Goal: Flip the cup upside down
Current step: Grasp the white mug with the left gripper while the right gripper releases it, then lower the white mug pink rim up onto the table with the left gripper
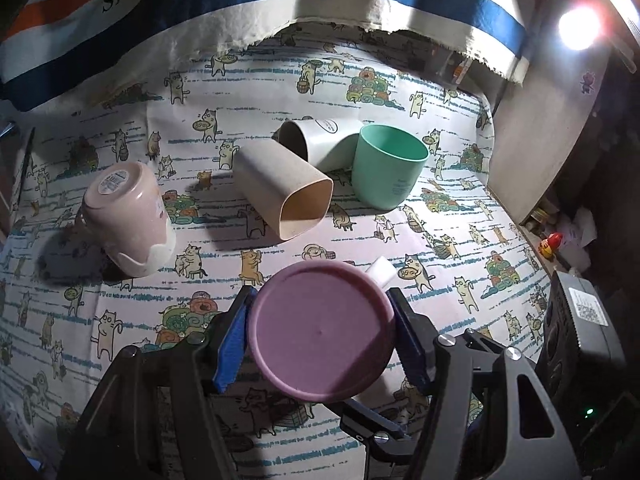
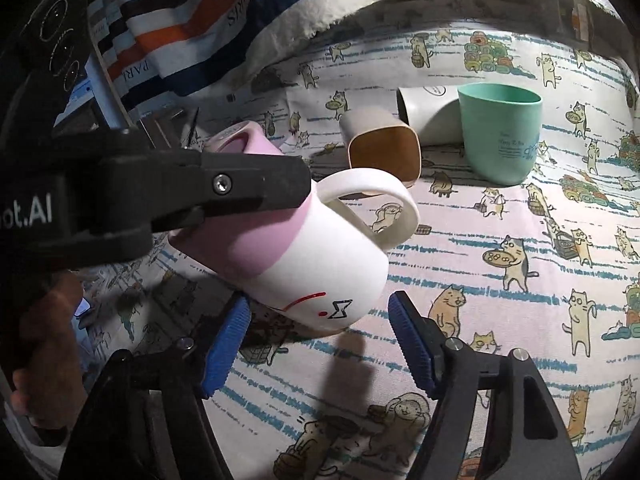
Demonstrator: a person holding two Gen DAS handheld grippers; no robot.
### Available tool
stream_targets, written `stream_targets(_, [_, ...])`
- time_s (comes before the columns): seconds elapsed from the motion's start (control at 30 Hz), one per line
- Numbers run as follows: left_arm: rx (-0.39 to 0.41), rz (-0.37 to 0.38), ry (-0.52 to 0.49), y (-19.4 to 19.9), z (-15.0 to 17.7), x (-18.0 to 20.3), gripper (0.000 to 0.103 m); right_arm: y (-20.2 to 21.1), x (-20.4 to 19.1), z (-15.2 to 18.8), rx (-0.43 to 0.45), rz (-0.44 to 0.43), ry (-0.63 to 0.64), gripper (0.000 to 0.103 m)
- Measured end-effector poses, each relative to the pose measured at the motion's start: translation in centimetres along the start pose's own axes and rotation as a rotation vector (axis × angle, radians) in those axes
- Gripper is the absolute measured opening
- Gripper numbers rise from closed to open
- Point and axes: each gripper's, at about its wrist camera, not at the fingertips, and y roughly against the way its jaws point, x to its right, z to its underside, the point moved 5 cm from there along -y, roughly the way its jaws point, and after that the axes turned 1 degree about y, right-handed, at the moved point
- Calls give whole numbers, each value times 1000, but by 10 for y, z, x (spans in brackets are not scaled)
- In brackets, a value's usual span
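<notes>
The left hand-held gripper [image 1: 320, 330] clamps the pink-and-white mug [image 2: 304, 252] near its base, tilted mouth-down just above the worktop [image 2: 500, 320] (mid-flip, I judge; setting it down remains), while the right hand-held gripper [image 2: 320, 340] waits open beneath.

A pink-and-white ceramic mug with a white loop handle [image 2: 304, 252] hangs tilted above the cat-printed tablecloth [image 2: 500, 320], clamped by the black left gripper [image 2: 256, 188]. The right gripper [image 2: 320, 344], blue-padded, gapes empty just beneath. Behind lie a beige squarish tumbler [image 2: 380, 148] and a mint-green upright cup [image 2: 500, 132].
</notes>
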Motion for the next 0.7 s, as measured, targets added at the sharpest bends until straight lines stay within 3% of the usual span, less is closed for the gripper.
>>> stream_targets(0.23, [6, 17, 8, 3, 0, -3, 64, 1, -2, -2, 1, 18, 8, 72])
stream_targets(0.3, [18, 11, 0, 5, -1, -5, 79, 3, -1, -2, 3, 24, 8, 72])
stream_targets(0.37, [40, 2, -11, 8, -2, -8, 85, 3, 0, -2, 1, 27, 11, 72])
stream_targets(0.7, [183, -65, -19, 38, -10, -33, 86, 18, -3, -11, 42, 58, 39, 72])
